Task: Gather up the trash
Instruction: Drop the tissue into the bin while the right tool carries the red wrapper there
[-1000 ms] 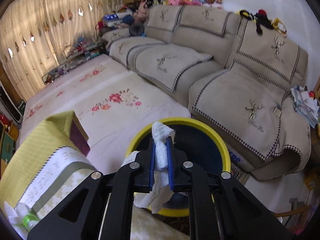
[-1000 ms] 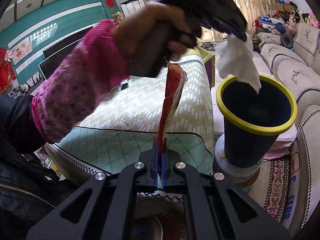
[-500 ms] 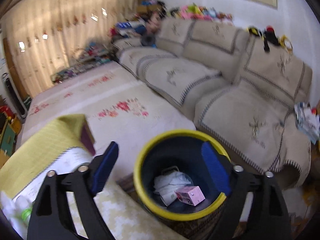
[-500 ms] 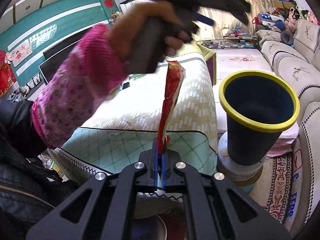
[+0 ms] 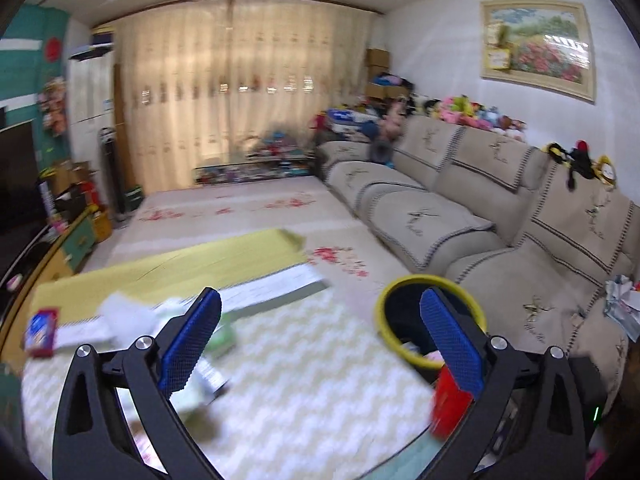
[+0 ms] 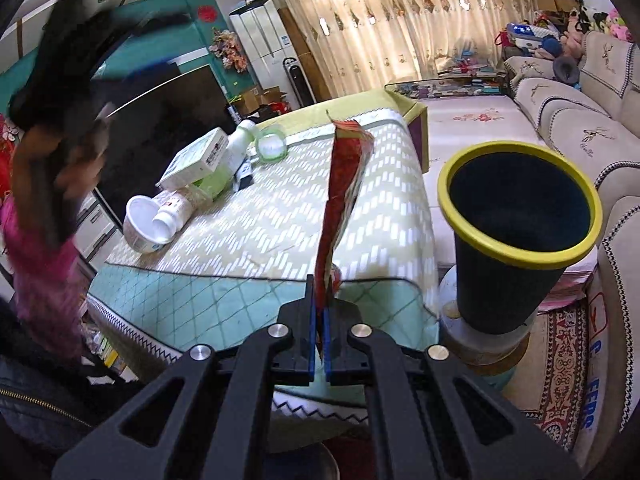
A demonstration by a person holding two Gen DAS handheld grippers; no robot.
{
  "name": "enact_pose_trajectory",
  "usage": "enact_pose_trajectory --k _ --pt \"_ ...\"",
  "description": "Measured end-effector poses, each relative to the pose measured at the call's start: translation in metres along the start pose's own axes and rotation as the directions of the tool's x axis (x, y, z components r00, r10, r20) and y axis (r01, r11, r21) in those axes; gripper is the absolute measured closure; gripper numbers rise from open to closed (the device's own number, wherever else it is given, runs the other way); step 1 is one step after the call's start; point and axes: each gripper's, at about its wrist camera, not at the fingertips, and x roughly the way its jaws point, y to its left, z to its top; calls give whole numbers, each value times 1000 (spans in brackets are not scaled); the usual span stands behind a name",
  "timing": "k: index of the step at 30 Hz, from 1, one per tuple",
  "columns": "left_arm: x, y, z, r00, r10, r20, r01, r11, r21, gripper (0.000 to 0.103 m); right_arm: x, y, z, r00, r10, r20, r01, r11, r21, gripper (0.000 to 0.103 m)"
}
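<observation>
My right gripper (image 6: 319, 292) is shut on a tall red snack wrapper (image 6: 344, 184), which it holds upright over the near edge of the table. The dark bin with a yellow rim (image 6: 516, 240) stands just to the right of it, beside the sofa. My left gripper (image 5: 320, 296) hangs above the table with its jaws opening wide and nothing between them. The bin (image 5: 386, 312) lies behind its right finger and the red wrapper (image 5: 450, 404) below that finger. In the right wrist view the left gripper is a dark blur (image 6: 60, 60) at upper left.
On the table cloth (image 6: 260, 232) lie a white box (image 6: 196, 160), a white bottle (image 6: 240, 140), a green-rimmed lid (image 6: 272, 146) and a paper bowl (image 6: 144, 224). A beige sofa (image 5: 500, 232) runs along the right. A person's pink sleeve (image 6: 36, 248) is at the left.
The left gripper opened over the bin and the white tissue fell in. It then swung away from the bin, up and over the table. The right gripper kept still with the wrapper.
</observation>
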Motion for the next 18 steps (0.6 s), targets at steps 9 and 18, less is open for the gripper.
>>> enact_pose_trajectory --k 9,18 --pt "-53 81 -60 988 140 -65 -146 983 -109 5 -5 -24 28 994 -95 54 95 995 7 100" --pt "-47 110 -89 978 166 -126 -186 967 -172 5 21 -88 68 964 -262 35 260 963 69 100"
